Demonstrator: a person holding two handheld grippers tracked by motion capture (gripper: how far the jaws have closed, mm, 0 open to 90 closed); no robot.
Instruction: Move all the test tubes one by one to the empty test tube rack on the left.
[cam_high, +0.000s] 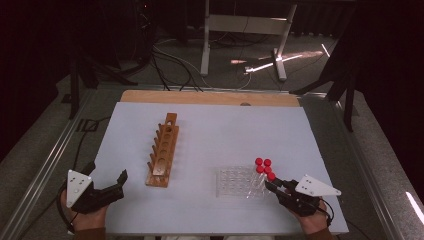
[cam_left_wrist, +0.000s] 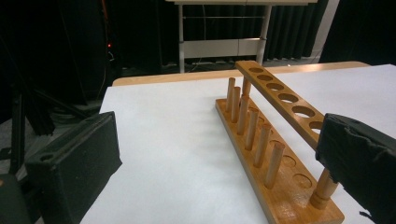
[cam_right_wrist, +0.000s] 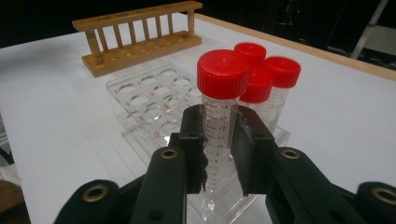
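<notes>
A clear plastic rack (cam_high: 234, 182) stands on the white table near its front right and holds several red-capped tubes (cam_high: 264, 166) at its right end. My right gripper (cam_high: 270, 184) is shut on the nearest tube (cam_right_wrist: 220, 107); its pads (cam_right_wrist: 194, 140) press the graduated wall just below the cap. The tube stands upright in the clear rack (cam_right_wrist: 149, 98), with three other capped tubes (cam_right_wrist: 275, 77) behind it. A wooden rack (cam_high: 164, 150) with empty holes stands left of centre. My left gripper (cam_high: 121, 184) rests open to its left, and the wooden rack (cam_left_wrist: 275, 140) lies ahead of its jaws.
The white table (cam_high: 225, 130) has a wooden strip along its far edge. Beyond it are dark floor, cables and a metal stand (cam_high: 245, 30). The wooden rack (cam_right_wrist: 140, 32) lies far behind the tubes in the right gripper view.
</notes>
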